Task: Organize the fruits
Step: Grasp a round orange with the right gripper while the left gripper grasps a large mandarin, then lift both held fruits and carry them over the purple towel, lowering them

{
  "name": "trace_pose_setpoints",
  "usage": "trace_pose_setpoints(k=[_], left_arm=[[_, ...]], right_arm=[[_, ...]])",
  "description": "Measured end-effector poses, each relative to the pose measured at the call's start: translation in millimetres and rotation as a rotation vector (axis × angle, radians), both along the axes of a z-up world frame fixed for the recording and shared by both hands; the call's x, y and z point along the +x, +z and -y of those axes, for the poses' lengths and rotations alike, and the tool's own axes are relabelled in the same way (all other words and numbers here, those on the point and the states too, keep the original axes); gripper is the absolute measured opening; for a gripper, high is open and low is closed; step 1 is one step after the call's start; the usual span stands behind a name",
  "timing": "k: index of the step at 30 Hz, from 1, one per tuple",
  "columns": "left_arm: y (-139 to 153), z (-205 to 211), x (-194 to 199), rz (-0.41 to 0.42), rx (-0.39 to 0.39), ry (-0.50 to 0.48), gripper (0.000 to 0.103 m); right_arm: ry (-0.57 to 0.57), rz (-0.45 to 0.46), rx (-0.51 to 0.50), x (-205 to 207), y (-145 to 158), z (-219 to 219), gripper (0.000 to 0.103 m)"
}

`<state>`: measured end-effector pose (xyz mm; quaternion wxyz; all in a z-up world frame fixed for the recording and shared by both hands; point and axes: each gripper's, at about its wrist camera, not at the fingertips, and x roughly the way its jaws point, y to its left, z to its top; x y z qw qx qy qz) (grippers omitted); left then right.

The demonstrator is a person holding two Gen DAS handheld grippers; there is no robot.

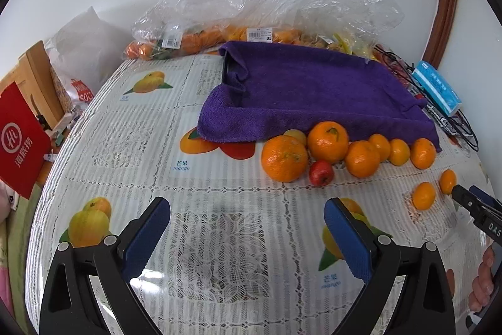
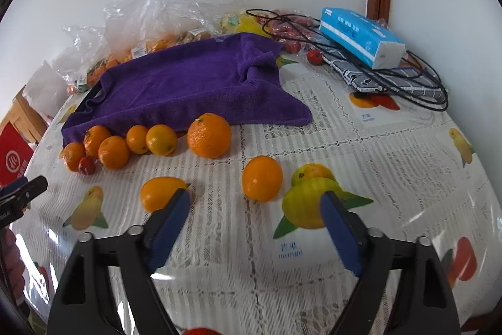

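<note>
Several oranges lie in a row along the front edge of a purple towel [image 1: 317, 93], with a large orange [image 1: 284, 158] and a small red fruit [image 1: 321, 172] at the near side. Two small oranges lie apart; one [image 2: 262, 178] sits just ahead of my right gripper [image 2: 255, 217], the other [image 2: 160, 192] touches its left finger. Both show in the left wrist view [image 1: 423, 195]. My left gripper [image 1: 246, 225] is open and empty above bare tablecloth. My right gripper is open and empty; its tip shows in the left wrist view [image 1: 470, 200].
Clear plastic bags [image 1: 251, 5] with more oranges lie behind the towel by the wall. A blue tissue pack [image 2: 360, 35] rests on black cables [image 2: 392, 77] at the far right. A red bag [image 1: 18, 140] and a wooden piece stand off the table's left edge.
</note>
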<state>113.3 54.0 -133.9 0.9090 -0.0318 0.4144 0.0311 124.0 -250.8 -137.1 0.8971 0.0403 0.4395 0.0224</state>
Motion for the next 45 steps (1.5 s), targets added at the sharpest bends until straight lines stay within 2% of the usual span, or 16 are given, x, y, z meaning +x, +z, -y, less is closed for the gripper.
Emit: trace_pose_setpoints(k=[5, 7, 9, 11, 16, 20, 22, 24, 28, 30, 32, 33, 34, 35, 45], left_arm=[[-7.1, -7.1, 5.5, -0.004, -0.009, 0.009, 0.098], [-8.4, -7.6, 6.9, 0.0, -0.006, 0.004, 0.098], [-9.3, -7.1, 10.0, 0.007, -0.007, -0.007, 0.098], [-9.4, -6.5, 14.4, 0.012, -0.009, -0.01, 0.098], [-7.4, -1.3, 28.7, 0.036, -0.056, -0.02, 0.096], [-11.1, 6.4, 44.0, 0.023, -0.061, -0.026, 0.093], [-14.7, 9.1, 49.8, 0.015, -0.042, -0.024, 0.08], [-20.0, 9.9, 55.1, 0.0, -0.034, -0.027, 0.076], [-24.7, 9.1, 60.5, -0.011, -0.074, -0.036, 0.068], [-28.6, 11.2, 64.0, -0.025, -0.069, -0.04, 0.068], [-32.8, 12.5, 66.3, -0.04, -0.068, -0.046, 0.063], [-32.0, 14.0, 64.4, -0.021, -0.054, -0.049, 0.059], [-31.5, 15.1, 64.2, -0.02, -0.051, -0.055, 0.048], [-31.2, 15.3, 63.8, -0.022, -0.058, -0.064, 0.043], [-31.3, 4.8, 60.1, -0.001, -0.097, -0.049, 0.041]], right_arm=[[-0.02, -0.026, 0.007, 17.5, -16.7, 1.2, 0.057], [-0.027, -0.04, 0.015, 21.9, -23.2, 2.7, 0.05], [-0.035, -0.013, 0.008, 21.9, -23.3, 3.3, 0.047], [-0.031, -0.011, 0.002, 23.2, -24.3, 2.3, 0.033], [-0.019, -0.005, 0.024, 25.7, -24.4, 4.4, 0.033], [-0.016, -0.006, 0.023, 28.0, -24.8, 4.0, 0.033], [-0.013, -0.008, 0.015, 28.5, -24.9, 2.5, 0.033], [-0.012, -0.009, 0.004, 28.5, -24.8, 1.1, 0.034], [-0.01, -0.012, -0.031, 28.2, -24.9, -3.3, 0.034], [-0.009, -0.014, -0.04, 28.2, -25.1, -4.0, 0.034], [-0.009, -0.014, -0.038, 28.2, -25.4, -3.3, 0.034], [-0.009, -0.013, -0.036, 28.3, -25.3, -3.5, 0.034], [-0.009, -0.013, -0.03, 28.3, -25.4, -2.9, 0.034], [-0.009, -0.012, -0.024, 28.2, -25.5, -2.2, 0.034], [0.011, 0.0, 0.007, 26.9, -23.8, -2.0, 0.033]])
